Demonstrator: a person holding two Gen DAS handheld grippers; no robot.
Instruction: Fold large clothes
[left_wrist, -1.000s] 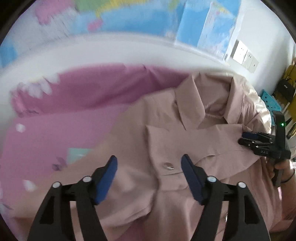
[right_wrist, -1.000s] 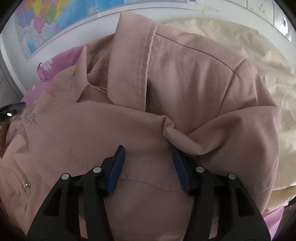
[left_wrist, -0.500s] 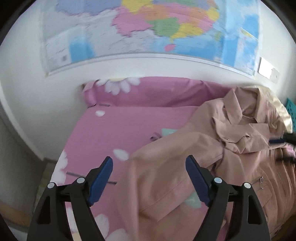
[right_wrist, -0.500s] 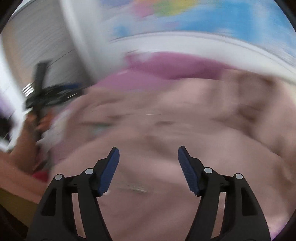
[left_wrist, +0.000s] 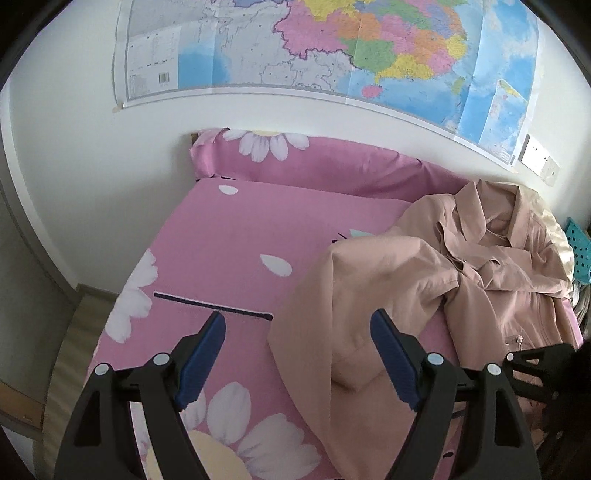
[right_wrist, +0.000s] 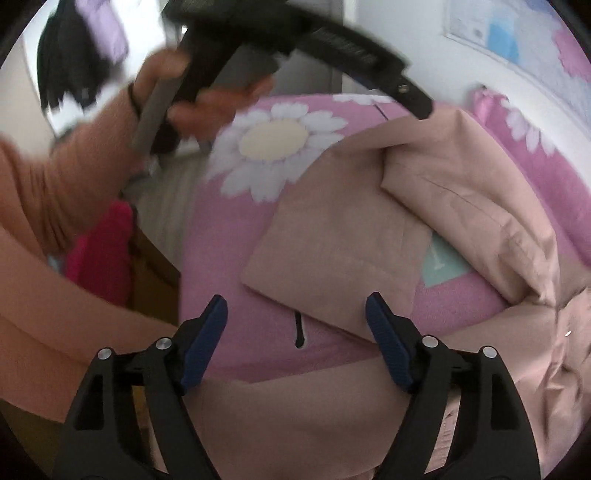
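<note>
Jacket (left_wrist: 480, 280): pale pink, crumpled along the bed's (left_wrist: 236, 236) right side; one sleeve (left_wrist: 332, 317) reaches toward the near edge.
Left tool (left_wrist: 297, 360): I see it spread wide above the sleeve cuff, holding nothing.
Right tool (right_wrist: 296, 341): my jaws are opening over the cuff (right_wrist: 332, 258), nothing gripped.

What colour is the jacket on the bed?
Dusty pink jacket; the left wrist view shows it best.
</note>
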